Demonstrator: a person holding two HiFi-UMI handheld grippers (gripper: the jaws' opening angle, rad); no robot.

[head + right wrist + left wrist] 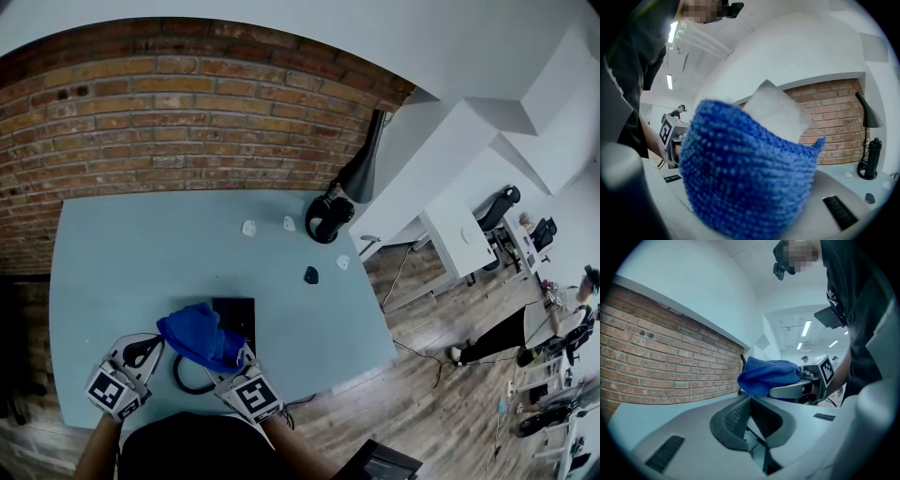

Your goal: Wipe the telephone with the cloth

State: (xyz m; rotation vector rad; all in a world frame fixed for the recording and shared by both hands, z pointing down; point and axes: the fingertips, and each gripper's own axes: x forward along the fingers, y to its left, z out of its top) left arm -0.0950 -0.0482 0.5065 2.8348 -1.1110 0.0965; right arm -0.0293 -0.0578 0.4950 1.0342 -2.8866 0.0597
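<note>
Right gripper (230, 364): jaws clamped on the bunched blue cloth (199, 335), which fills its own view, a thick wad with one pale jaw tip showing above it. Judged reason: the wad gives a padded face to press down on the telephone (241, 312). The black telephone lies near the front edge of the table (141, 253), about mid-width, with its left part under the cloth. Its cord (181, 380) loops toward the front edge. Left gripper (139, 352): jaw tips together, nothing held, just left of the cloth, probably placed to steady the set. Surface is pale blue and matte. A few small white pieces (249, 227) and a black desk lamp (361, 169) sit toward the back right corner. Brick wall (187, 112) behind, wood floor (441, 309) at right.
</note>
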